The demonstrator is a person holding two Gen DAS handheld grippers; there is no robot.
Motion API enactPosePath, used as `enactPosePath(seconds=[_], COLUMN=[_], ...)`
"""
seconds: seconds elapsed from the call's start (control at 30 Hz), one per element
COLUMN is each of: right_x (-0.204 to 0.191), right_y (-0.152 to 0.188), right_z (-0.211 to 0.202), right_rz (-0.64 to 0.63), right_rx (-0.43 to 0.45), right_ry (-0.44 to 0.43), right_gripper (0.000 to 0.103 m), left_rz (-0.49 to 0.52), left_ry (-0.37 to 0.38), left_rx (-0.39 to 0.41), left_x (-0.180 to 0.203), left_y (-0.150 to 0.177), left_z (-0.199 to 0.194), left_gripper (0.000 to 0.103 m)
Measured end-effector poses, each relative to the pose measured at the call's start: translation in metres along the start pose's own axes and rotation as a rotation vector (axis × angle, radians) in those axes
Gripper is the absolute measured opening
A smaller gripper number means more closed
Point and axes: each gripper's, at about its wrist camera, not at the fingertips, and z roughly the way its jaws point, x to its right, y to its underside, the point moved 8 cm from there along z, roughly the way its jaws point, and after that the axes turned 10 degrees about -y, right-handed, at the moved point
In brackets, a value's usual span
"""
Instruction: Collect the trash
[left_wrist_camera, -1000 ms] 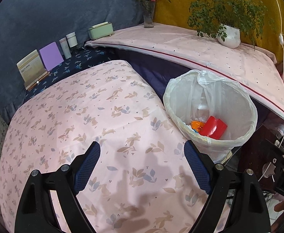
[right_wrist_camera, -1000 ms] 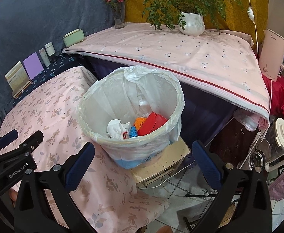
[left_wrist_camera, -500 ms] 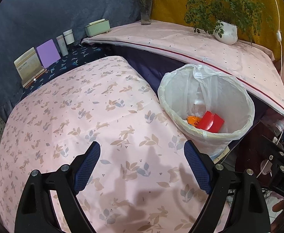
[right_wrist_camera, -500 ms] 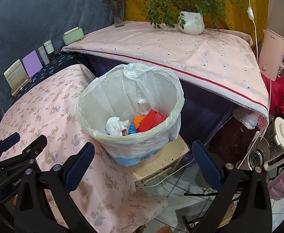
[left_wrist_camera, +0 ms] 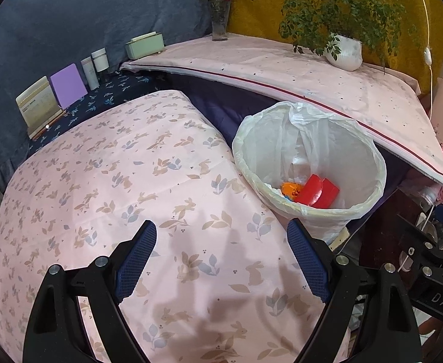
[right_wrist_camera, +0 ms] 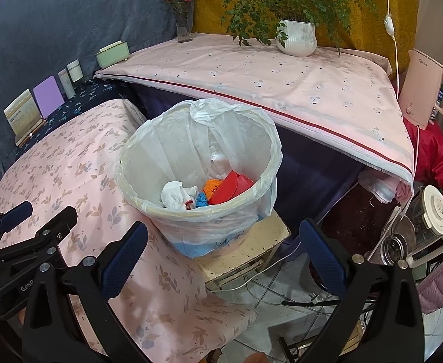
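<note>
Grippers come first, nearest the cameras. The left gripper has its jaws wide apart over the pink rabbit cloth, with nothing between them. The right gripper is wide apart too and holds nothing; it hangs past the cloth's right edge. Just beyond stands the bin with a white bag, on a small cream stool beside that edge. Inside lie red boxes, an orange wrapper and a white crumpled paper. Farther back, a plant pot sits on the long pink table.
</note>
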Motion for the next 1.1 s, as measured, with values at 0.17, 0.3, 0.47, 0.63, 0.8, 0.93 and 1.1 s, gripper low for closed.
enactPosePath(seconds=[0.17,0.3,0.47,0.63,0.8,0.93,1.1], right_x=[0.002,0.003,0.004,0.005,0.005,0.005,0.006], right_y=[0.001,0.002,0.003,0.003,0.002,0.002,0.002], right_z=[0.0,0.0,0.0,0.0,-0.001,-0.001,-0.005], right_rz=[-0.001,-0.006,-0.009,-0.009,-0.011,-0.012,-0.013], right_rx=[-0.003,-0.004,-0.006,-0.005,-0.004,-0.003,0.002], right_ry=[0.006,0.012,0.014,0.016,0.018,0.019,0.021], right_gripper=[0.096,0.096,0.096,0.096,0.096,0.096,0.096], left_rz=[-0.003,-0.003,0.01,0.011,0.011,0.01,0.0], left_ry=[0.001,0.0,0.004,0.013,0.016,0.018,0.017], left_rx=[-0.012,-0.011,-0.01,-0.008,-0.003,0.002,0.007], left_x=[-0.001,-0.001,0.002,0.005,0.008,0.01,0.01], left_y=[0.001,0.001,0.001,0.0,-0.002,-0.003,-0.005], left_z=[0.002,0.002,0.003,0.002,0.0,-0.002,-0.003], left_gripper=[0.084,0.084,0.085,0.085,0.085,0.085,0.085])
